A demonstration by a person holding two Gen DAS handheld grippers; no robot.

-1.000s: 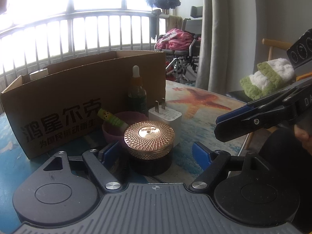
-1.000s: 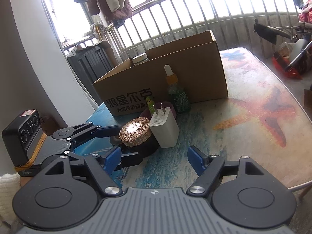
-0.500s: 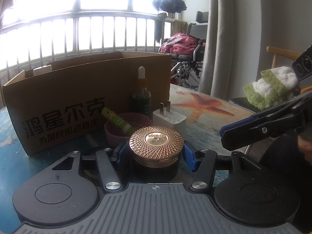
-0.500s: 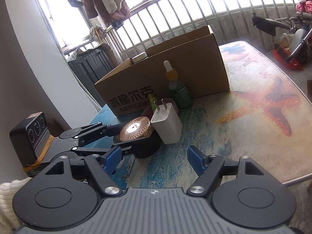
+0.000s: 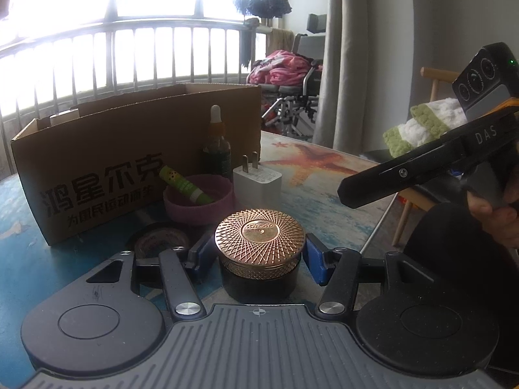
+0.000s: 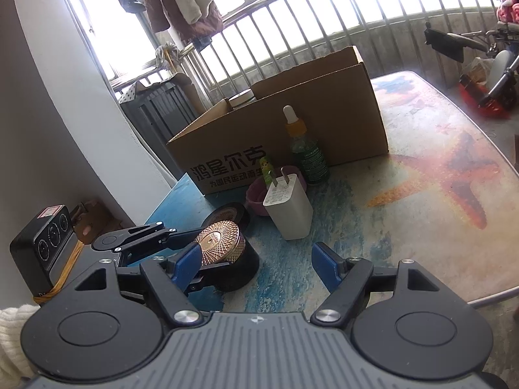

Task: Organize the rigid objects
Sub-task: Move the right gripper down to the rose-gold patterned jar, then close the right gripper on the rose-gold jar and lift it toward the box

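Rose-gold lattice lid on a squat black jar (image 5: 259, 259), standing on the sea-print table (image 5: 324, 194). Left gripper (image 5: 258, 256) has its blue pads clamped on the jar at nine and three o'clock. Right gripper (image 6: 253, 267) hangs with fingers apart and empty, the jar at its ten o'clock

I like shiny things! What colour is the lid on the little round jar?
The lid is shiny rose-gold with a criss-cross pattern, on a black jar. The left wrist view shows it best.
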